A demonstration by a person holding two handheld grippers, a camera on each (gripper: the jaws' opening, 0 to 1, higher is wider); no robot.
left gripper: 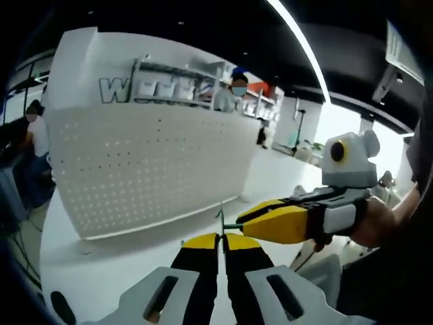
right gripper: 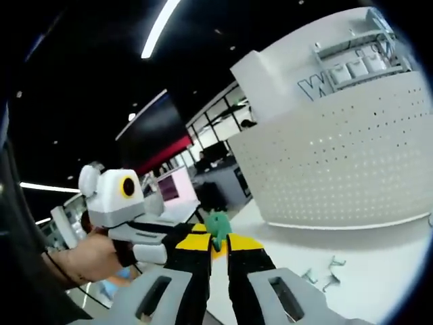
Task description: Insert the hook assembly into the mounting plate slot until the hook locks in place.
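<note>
Between both claws (left gripper: 221,238), green plate (right gripper: 218,223)

One white perforated pegboard panel (left gripper: 145,169) stands on one white table (left gripper: 101,277). Two yellow-and-black grippers meet in front of it: the left gripper (left gripper: 221,238) and the right gripper (right gripper: 218,238). One small green piece (right gripper: 218,224) sits between them. About three loose metal hooks (right gripper: 323,272) lie on the table.
</note>
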